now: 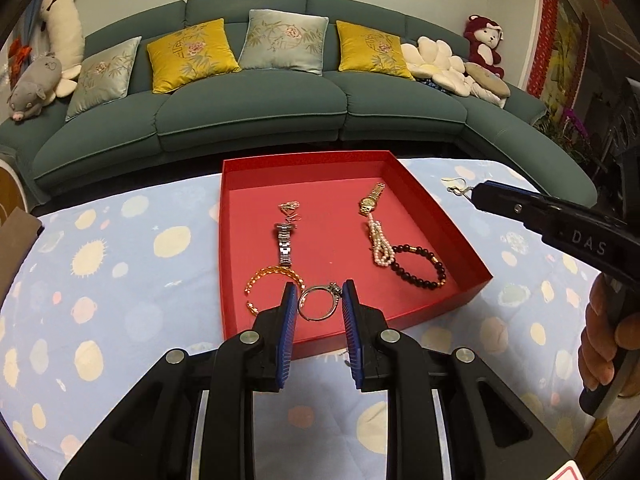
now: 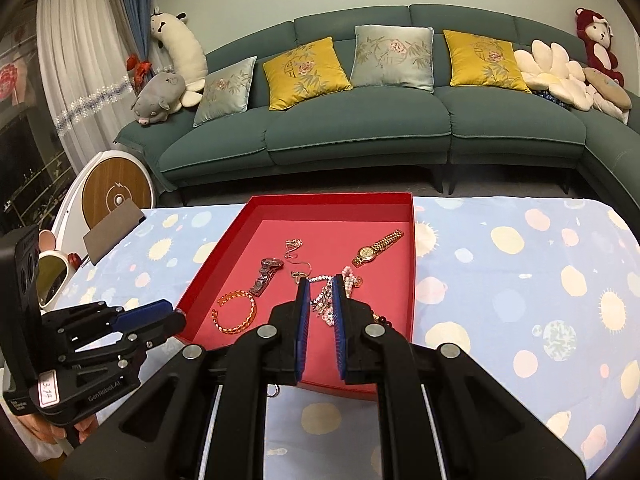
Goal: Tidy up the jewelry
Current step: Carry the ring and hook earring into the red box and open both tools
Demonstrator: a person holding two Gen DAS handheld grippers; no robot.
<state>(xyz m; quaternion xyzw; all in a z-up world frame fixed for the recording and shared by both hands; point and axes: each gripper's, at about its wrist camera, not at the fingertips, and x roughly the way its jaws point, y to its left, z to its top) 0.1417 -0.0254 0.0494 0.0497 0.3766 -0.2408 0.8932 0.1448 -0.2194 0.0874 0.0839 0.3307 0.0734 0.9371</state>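
Jewelry is mostly gathered in the shallow red cardboard box (image 1: 304, 172) ahead of both grippers: a steel-link watch (image 1: 285, 242), a gold watch (image 1: 370, 200), a white pearl strand (image 1: 380, 246), a dark bead bracelet (image 1: 420, 266) and an orange open bangle (image 1: 268, 280). The left gripper (image 1: 319, 300) appears clamped on a thin silver ring with a stone setting (image 1: 334, 290), its pads touching the band on either side, above the box's near end. The right gripper (image 2: 321, 296) is closed narrowly on a fine sparkling chain (image 2: 325, 305) hanging between its pads. The ring is gripped only by its thin edge, so it could twist out and roll onto the blue spotted tablecloth (image 1: 120, 260). The dangling chain could snag on the pearl strand just beyond the right fingertips.
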